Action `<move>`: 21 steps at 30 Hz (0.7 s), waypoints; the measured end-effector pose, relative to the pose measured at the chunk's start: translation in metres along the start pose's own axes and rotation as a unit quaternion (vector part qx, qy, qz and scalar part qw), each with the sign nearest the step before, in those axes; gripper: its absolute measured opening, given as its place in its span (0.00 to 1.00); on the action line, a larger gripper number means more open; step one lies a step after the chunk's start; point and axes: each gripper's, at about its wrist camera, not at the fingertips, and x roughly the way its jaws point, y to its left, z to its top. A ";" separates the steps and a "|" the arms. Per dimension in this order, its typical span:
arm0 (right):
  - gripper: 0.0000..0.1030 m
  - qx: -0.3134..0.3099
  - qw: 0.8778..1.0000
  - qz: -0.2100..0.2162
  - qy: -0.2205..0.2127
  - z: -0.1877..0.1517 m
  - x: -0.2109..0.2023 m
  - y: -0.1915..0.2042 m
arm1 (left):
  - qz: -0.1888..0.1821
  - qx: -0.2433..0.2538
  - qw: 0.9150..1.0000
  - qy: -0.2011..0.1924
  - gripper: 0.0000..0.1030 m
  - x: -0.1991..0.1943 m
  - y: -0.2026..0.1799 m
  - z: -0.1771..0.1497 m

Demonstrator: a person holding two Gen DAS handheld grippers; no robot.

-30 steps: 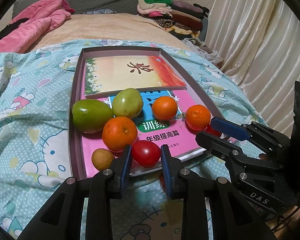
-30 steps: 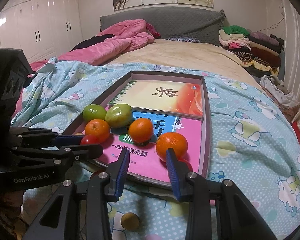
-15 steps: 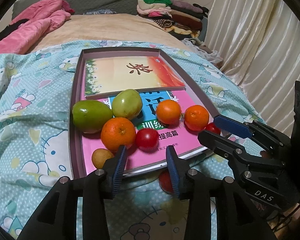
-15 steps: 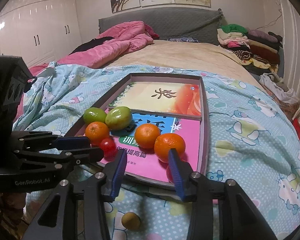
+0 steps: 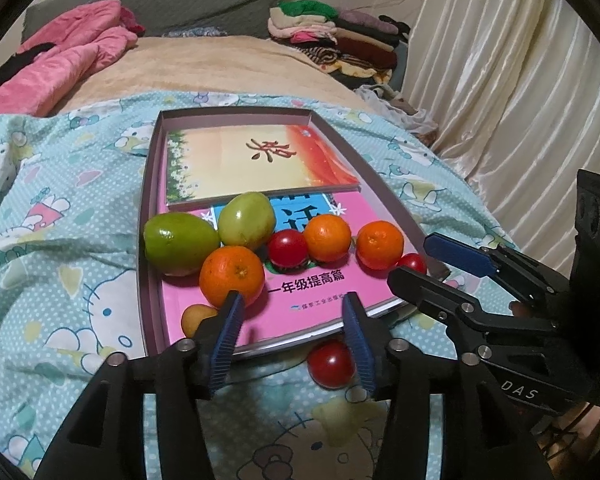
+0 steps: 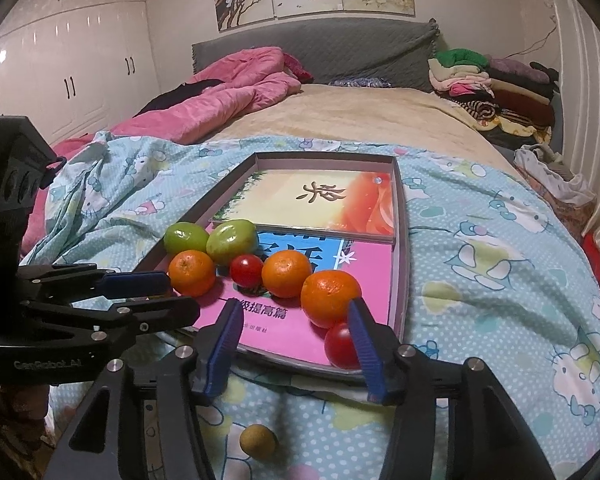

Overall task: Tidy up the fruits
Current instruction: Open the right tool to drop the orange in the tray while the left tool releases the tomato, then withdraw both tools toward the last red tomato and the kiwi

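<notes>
A shallow tray (image 5: 147,248) on the bed holds books and fruit: two green fruits (image 5: 180,244), three oranges (image 5: 232,276) and a red tomato (image 5: 287,247) lying loose on the pink book. My left gripper (image 5: 291,312) hovers at the tray's near edge, its jaws opening with nothing between them. Below the tray a second tomato (image 5: 331,364) lies on the bedspread. My right gripper (image 6: 294,316) is also opening. A tomato (image 6: 340,346) lies just inside its right finger, with an orange (image 6: 330,296) behind it. No pad presses on either.
A small brown fruit (image 6: 258,442) lies on the bedspread under the right gripper, and another (image 5: 198,318) sits in the tray's near left corner. Pink bedding (image 6: 228,100) and folded clothes (image 6: 492,84) are at the bed's far end. Curtains (image 5: 500,100) hang on the right.
The left jaws have spread and let go of the tomato, which now lies farther up the pink book between the oranges. The right jaws have widened too.
</notes>
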 end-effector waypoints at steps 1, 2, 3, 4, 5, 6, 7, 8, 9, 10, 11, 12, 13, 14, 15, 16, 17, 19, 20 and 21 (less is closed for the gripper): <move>0.54 0.001 1.000 0.001 -0.002 0.000 -0.001 0.000 | -0.001 0.000 1.000 -0.001 0.57 -0.001 0.000 0.000; 0.55 0.002 1.000 0.001 -0.004 0.001 -0.002 0.000 | -0.002 0.001 1.000 -0.004 0.58 -0.002 -0.001 0.001; 0.57 0.003 1.000 0.000 -0.005 0.001 -0.002 -0.001 | -0.001 0.002 1.000 -0.005 0.59 -0.003 -0.001 0.001; 0.59 0.005 1.000 0.000 -0.007 0.001 -0.003 -0.001 | 0.000 0.003 1.000 -0.007 0.60 -0.004 -0.002 0.001; 0.61 0.007 1.000 0.000 -0.008 0.001 -0.004 -0.002 | 0.000 0.003 1.000 -0.009 0.62 -0.005 -0.001 0.001; 0.62 0.009 1.000 -0.001 -0.011 0.002 -0.005 -0.003 | 0.000 0.002 1.000 -0.012 0.63 -0.007 -0.001 0.002; 0.62 0.011 1.000 -0.001 -0.013 0.002 -0.006 -0.003 | 0.000 0.001 1.000 -0.014 0.64 -0.008 -0.001 0.002; 0.62 0.013 1.000 -0.001 -0.015 0.002 -0.008 -0.004 | 0.000 -0.001 1.000 -0.015 0.66 -0.009 0.001 0.003; 0.63 0.015 1.000 -0.001 -0.017 0.003 -0.009 -0.005 | 0.000 -0.002 1.000 -0.017 0.67 -0.010 0.001 0.003; 0.63 0.016 1.000 -0.001 -0.019 0.003 -0.010 -0.006 | 0.002 -0.005 1.000 -0.021 0.68 -0.012 0.002 0.004; 0.63 0.017 1.000 -0.001 -0.021 0.003 -0.010 -0.006 | 0.002 -0.006 1.000 -0.024 0.68 -0.013 0.003 0.004; 0.63 0.018 1.000 -0.001 -0.022 0.003 -0.011 -0.007 | 0.002 -0.007 1.000 -0.028 0.69 -0.015 0.004 0.005; 0.63 0.020 1.000 -0.001 -0.023 0.003 -0.012 -0.007 | 0.002 -0.009 0.999 -0.034 0.71 -0.018 0.005 0.005; 0.64 0.021 0.999 -0.002 -0.025 0.003 -0.013 -0.008 | 0.001 -0.010 0.999 -0.037 0.72 -0.020 0.006 0.006; 0.64 0.022 0.999 -0.002 -0.026 0.004 -0.013 -0.008 | 0.001 -0.011 0.999 -0.040 0.72 -0.021 0.007 0.006; 0.65 0.023 0.999 -0.002 -0.027 0.004 -0.014 -0.008 | 0.002 -0.012 0.999 -0.042 0.73 -0.023 0.008 0.006; 0.66 0.024 0.999 -0.002 -0.028 0.004 -0.014 -0.009 | 0.003 -0.013 0.999 -0.043 0.73 -0.024 0.008 0.007; 0.67 0.027 0.999 -0.001 -0.029 0.004 -0.016 -0.009 | 0.008 -0.013 0.999 -0.044 0.73 -0.026 0.009 0.006; 0.67 0.028 0.999 -0.001 -0.030 0.005 -0.017 -0.009 | 0.012 -0.014 0.999 -0.043 0.73 -0.026 0.009 0.006; 0.67 0.028 0.999 -0.001 -0.030 0.005 -0.018 -0.010 | 0.017 -0.014 0.999 -0.042 0.73 -0.027 0.010 0.005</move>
